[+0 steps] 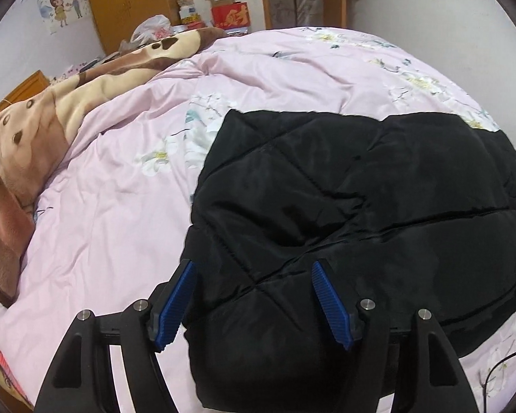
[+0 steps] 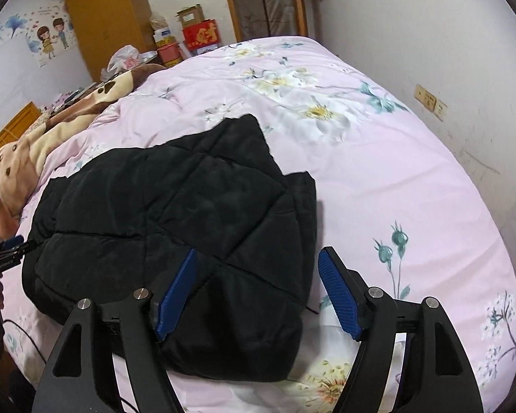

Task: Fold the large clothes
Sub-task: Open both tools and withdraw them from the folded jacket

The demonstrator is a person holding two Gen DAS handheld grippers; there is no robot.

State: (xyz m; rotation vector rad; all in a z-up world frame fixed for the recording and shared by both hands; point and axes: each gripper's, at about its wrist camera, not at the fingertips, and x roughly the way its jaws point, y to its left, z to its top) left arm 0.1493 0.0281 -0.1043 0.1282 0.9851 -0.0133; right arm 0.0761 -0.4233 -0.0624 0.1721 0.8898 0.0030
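Note:
A black quilted jacket [image 1: 361,206] lies folded into a compact bundle on the pink floral quilt [image 1: 120,189]. My left gripper [image 1: 253,268] is open above the jacket's near left part, blue pads apart, holding nothing. In the right wrist view the same jacket [image 2: 175,213] lies left of centre. My right gripper [image 2: 258,254] is open over the jacket's near right edge, empty. The left gripper [image 2: 7,247] shows at the far left edge beside the jacket.
A brown and cream blanket [image 1: 34,127] lies bunched along the bed's left side. Boxes [image 2: 199,34], a plastic bag [image 2: 125,58] and a wooden wardrobe [image 2: 103,17] stand beyond the bed. A wall with sockets [image 2: 430,101] runs along the right. A dark cable [image 1: 505,361] trails at the near edge.

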